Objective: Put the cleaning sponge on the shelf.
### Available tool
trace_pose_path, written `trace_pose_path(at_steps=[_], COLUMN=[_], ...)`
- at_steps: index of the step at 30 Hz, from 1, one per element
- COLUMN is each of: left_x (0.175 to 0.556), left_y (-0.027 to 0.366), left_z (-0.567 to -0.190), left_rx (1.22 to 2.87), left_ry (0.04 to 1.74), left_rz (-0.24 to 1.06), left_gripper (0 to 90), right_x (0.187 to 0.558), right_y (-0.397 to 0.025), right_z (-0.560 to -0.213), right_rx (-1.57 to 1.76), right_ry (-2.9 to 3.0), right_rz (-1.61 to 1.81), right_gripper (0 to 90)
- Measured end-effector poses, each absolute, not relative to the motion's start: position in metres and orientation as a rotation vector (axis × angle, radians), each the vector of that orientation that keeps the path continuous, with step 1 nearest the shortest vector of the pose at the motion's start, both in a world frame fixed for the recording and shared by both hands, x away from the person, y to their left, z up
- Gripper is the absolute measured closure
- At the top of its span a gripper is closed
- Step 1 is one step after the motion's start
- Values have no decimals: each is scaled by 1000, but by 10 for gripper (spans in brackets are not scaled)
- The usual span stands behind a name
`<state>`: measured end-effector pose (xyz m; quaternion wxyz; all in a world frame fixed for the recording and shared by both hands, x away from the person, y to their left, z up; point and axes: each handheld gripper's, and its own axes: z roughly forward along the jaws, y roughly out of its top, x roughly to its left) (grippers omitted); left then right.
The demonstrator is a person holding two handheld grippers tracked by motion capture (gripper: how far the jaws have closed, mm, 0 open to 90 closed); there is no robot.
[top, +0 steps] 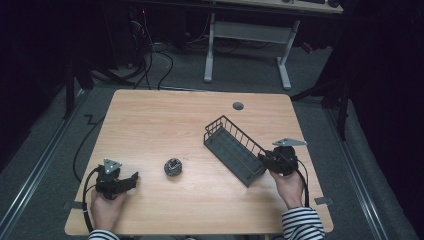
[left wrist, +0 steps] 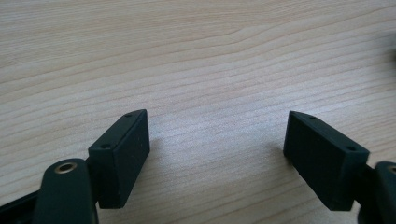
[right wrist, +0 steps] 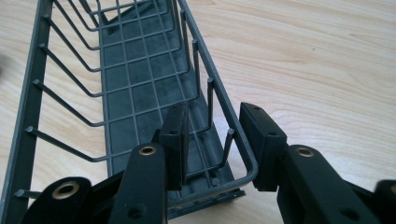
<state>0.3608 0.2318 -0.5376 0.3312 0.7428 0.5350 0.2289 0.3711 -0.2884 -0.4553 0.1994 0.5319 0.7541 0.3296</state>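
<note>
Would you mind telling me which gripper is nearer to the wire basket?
Right. The right gripper straddles the wire basket rim at its near corner; the left gripper rests far off, beyond the small ball.

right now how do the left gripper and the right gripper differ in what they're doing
The left gripper has its jaws spread wide over bare wooden table, with nothing between them; the right gripper straddles the side wall of the dark wire basket at its near corner, one jaw inside and one outside. In the high view the left gripper sits short of the small dark round object, while the right one is at the basket. Both are black and hand-held.
</note>
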Motion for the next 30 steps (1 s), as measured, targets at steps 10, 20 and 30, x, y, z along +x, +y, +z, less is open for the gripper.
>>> trace_pose_path(at_steps=[10,20,30], left_x=[361,361,361], left_y=[232,232,232], left_z=[-538,-538,-538], left_rx=[1942,1941,1940], left_ry=[1399,1399,1400], left_rz=[598,598,599], left_gripper=[231,231,237], right_x=[357,357,354], right_y=[-287,-288,-292], right_z=[-456,-454,-441], right_rx=[1464,1471,1447], right_ry=[2117,2091,2059], right_rz=[946,961,1010], right_gripper=[641,496,445])
